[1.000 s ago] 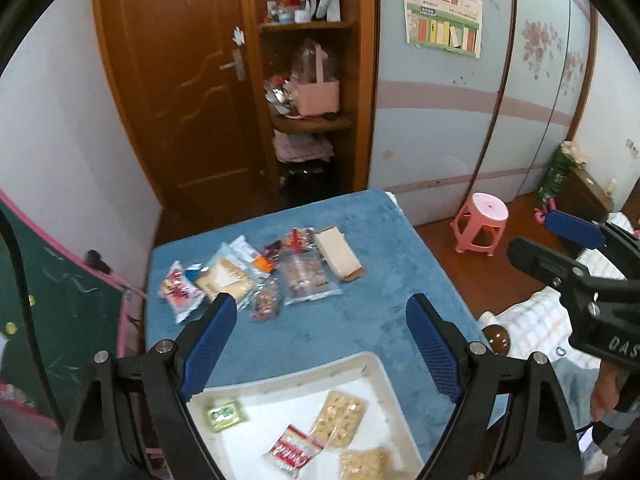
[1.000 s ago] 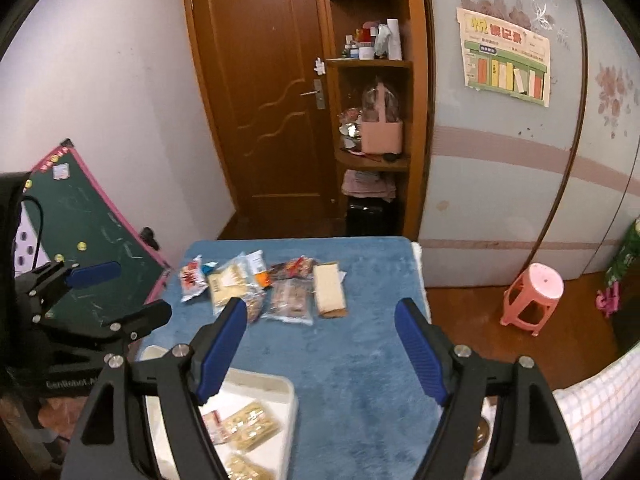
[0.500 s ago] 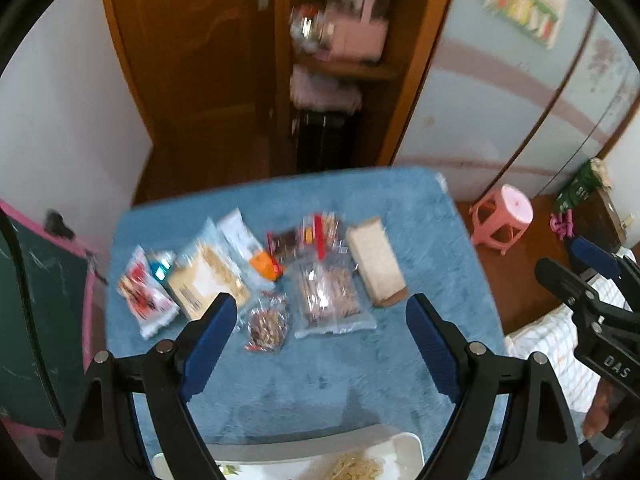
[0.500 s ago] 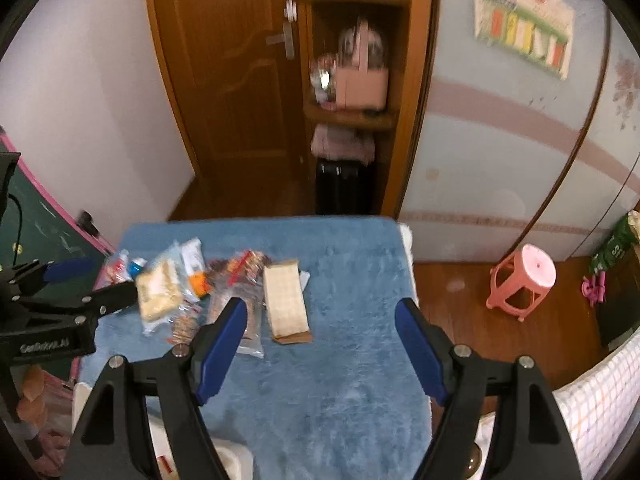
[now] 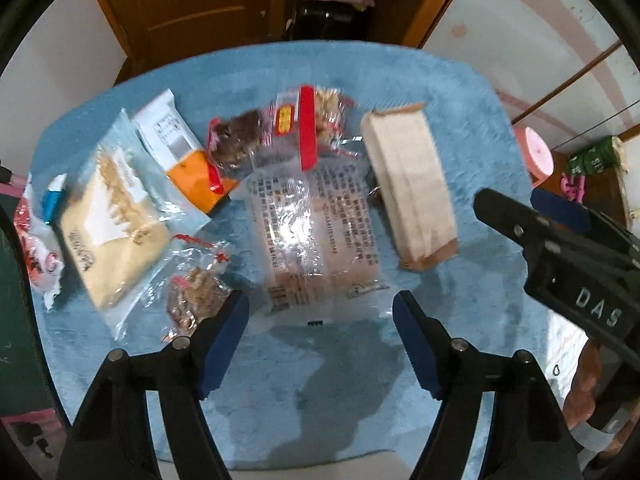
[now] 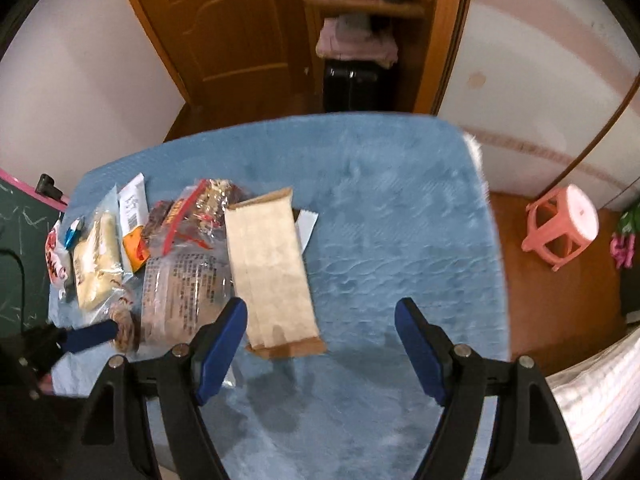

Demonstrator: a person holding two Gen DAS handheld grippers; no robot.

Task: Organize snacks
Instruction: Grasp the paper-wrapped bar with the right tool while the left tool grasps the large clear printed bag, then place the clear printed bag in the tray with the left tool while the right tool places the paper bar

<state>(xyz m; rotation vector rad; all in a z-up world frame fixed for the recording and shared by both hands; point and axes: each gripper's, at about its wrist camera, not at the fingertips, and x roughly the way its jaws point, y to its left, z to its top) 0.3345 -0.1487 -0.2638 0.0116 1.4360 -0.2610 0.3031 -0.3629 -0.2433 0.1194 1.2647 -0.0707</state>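
1. Clear cracker bag (image 5: pixel 316 236): it is lying flat mid-surface, printed side up, its near sealed edge just ahead of your left tool (image 5: pixel 320 340). It looks light, crinkly and slippery, with brittle contents; you are best pinching the sealed near edge, gently.
2. Tan paper packet (image 6: pixel 272 276): it is lying just right of the clear bag, long axis running near to far. It looks stiffer and matte, so less slippery; the folded brown near end is the likely hold.
3. Smaller snacks: a pale blue biscuit pack (image 5: pixel 116 216), a white-and-orange bar (image 5: pixel 180 152), a red-striped bag (image 5: pixel 308 124) and a small nut pouch (image 5: pixel 196 292) are overlapping at far left. All look soft and light.
4. Blue surface (image 6: pixel 392 208): the plush cover is giving little purchase for sliding.
5. Left tool: you are holding it spread wide and empty, angled down over the clear bag's near edge.
6. Right tool (image 6: pixel 320 344): you are holding it spread and empty too, pitched down with its left finger (image 6: pixel 220 344) beside the tan packet's near end.
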